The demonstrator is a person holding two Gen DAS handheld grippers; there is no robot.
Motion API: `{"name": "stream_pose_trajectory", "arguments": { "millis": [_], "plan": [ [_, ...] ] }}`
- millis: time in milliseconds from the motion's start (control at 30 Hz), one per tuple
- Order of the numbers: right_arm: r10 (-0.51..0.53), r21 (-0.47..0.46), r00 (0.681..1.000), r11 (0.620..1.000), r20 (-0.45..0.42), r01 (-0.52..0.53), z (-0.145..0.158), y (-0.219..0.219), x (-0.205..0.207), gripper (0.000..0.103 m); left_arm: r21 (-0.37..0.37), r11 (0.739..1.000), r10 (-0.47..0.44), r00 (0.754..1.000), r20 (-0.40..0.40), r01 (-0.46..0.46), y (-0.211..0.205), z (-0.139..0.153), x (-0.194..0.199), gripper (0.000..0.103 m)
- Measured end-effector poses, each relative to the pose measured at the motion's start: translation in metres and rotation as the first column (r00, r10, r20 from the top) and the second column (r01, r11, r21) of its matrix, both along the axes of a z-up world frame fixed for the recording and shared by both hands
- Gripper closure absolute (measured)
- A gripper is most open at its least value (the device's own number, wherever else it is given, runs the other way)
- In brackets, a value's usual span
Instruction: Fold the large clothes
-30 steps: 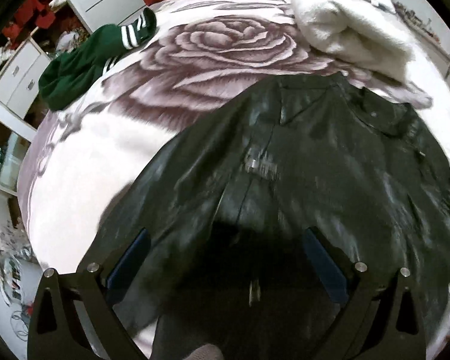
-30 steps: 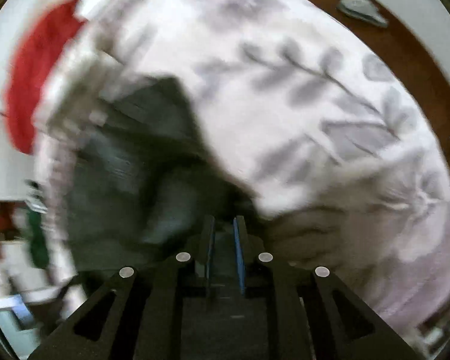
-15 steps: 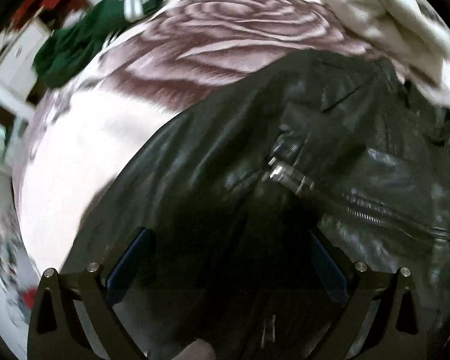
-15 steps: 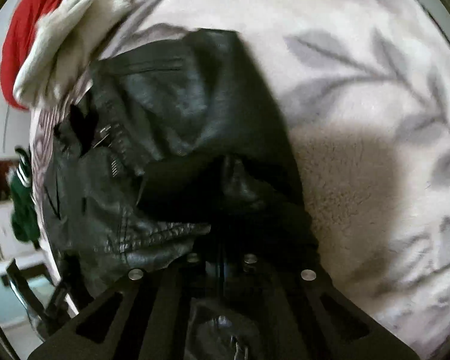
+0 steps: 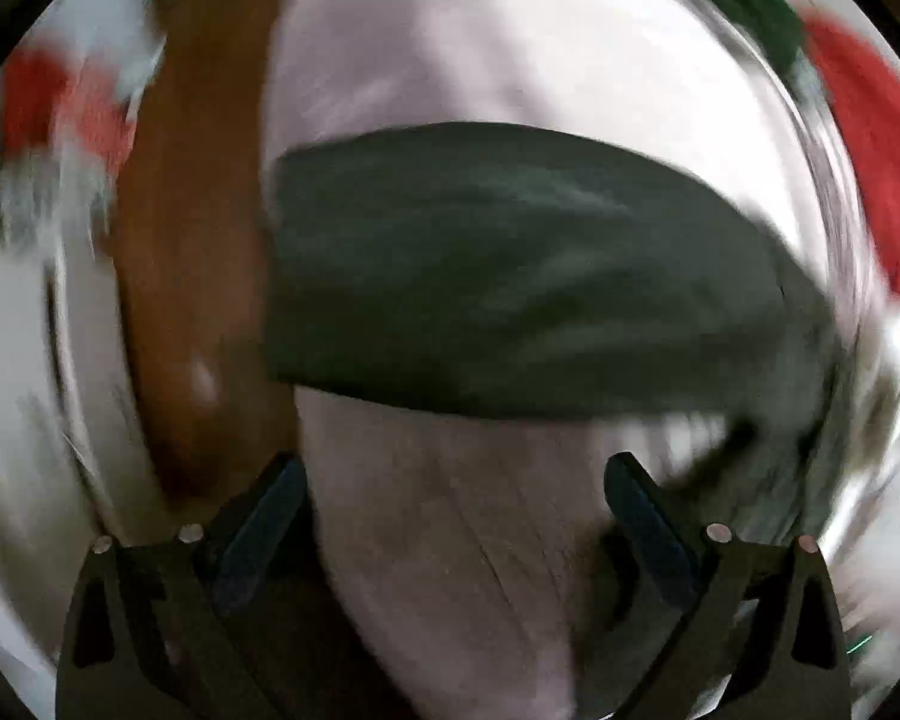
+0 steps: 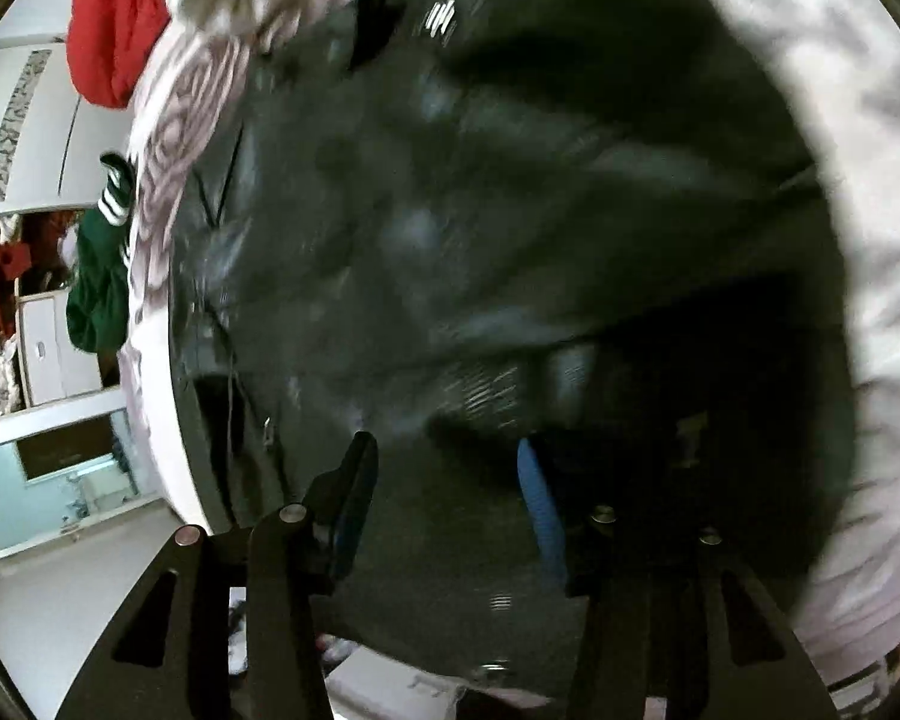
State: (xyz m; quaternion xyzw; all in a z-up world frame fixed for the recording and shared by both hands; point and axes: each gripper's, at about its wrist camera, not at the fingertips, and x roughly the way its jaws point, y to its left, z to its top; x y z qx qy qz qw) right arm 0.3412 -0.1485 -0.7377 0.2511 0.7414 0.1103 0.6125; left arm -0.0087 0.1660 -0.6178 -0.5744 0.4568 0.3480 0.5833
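1. Black leather jacket [image 6: 480, 228] lies on the rose-print blanket [image 6: 180, 120] that covers the bed, filling most of the right wrist view; a metal zip glints near its upper edge.
2. Left wrist view is heavily smeared; the jacket [image 5: 510, 276] reads there as one dark band across the pale blanket [image 5: 450, 60], with wood floor [image 5: 192, 240] to its left.
3. Left gripper [image 5: 453, 516]: fingers spread wide, nothing between them, over bare blanket just short of the jacket's near edge.
4. Right gripper [image 6: 444, 504]: jaws opening, blue pads apart; jacket leather lies below and between them, but the pads do not press on it.
5. Step in hand, as judged: a fold has been laid and the right side is letting go.
6. Next move likely calls for both grippers to find fresh edges of the jacket and pinch them squarely; stiff leather may spring back.
7. Beyond the jacket: red garment [image 6: 114, 18], green garment with white stripes [image 6: 99, 276] at the blanket's edge.
8. Writing or brands: none legible.
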Motion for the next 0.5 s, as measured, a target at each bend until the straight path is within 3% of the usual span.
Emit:
{"name": "stream_pose_trajectory", "arguments": {
  "millis": [33,100,133,200,233,300,433,500],
  "plan": [
    [0.018,-0.007,1.0,1.0,0.0,-0.018,-0.009,0.027,0.01,0.052,-0.035,0.997,0.067,0.997,0.046,-0.065,0.005,-0.011,-0.01,0.008],
    [0.055,-0.026,0.998,0.998,0.007,-0.055,-0.016,0.059,0.01,0.052,-0.086,0.974,0.217,0.969,0.121,-0.208,0.013,-0.031,-0.027,0.039],
    [0.071,-0.038,0.997,0.997,0.012,-0.07,-0.019,0.072,0.008,0.052,-0.092,0.963,0.263,0.953,0.148,-0.251,0.015,-0.034,-0.03,0.048],
    [0.088,-0.048,0.996,0.995,0.011,-0.087,-0.013,0.08,-0.002,0.052,-0.059,0.942,0.336,0.927,0.165,-0.331,0.022,-0.027,-0.034,0.077],
    [0.094,-0.051,0.995,0.994,0.011,-0.094,-0.012,0.085,-0.005,0.052,-0.016,0.934,0.356,0.92,0.165,-0.358,0.025,-0.018,-0.035,0.086],
    [0.106,-0.056,0.994,0.993,0.018,-0.105,-0.008,0.092,-0.01,0.052,0.043,0.926,0.358,0.91,0.21,-0.374,0.035,0.001,-0.03,0.094],
    [0.11,-0.061,0.993,0.992,0.033,-0.108,0.004,0.085,-0.025,0.052,0.206,0.923,0.25,0.913,0.321,-0.325,0.062,0.054,-0.016,0.096],
    [0.091,-0.054,0.995,0.995,0.036,-0.089,0.008,0.085,-0.029,0.052,0.25,0.919,0.203,0.91,0.36,-0.304,0.079,0.064,-0.007,0.096]
  ]
}}
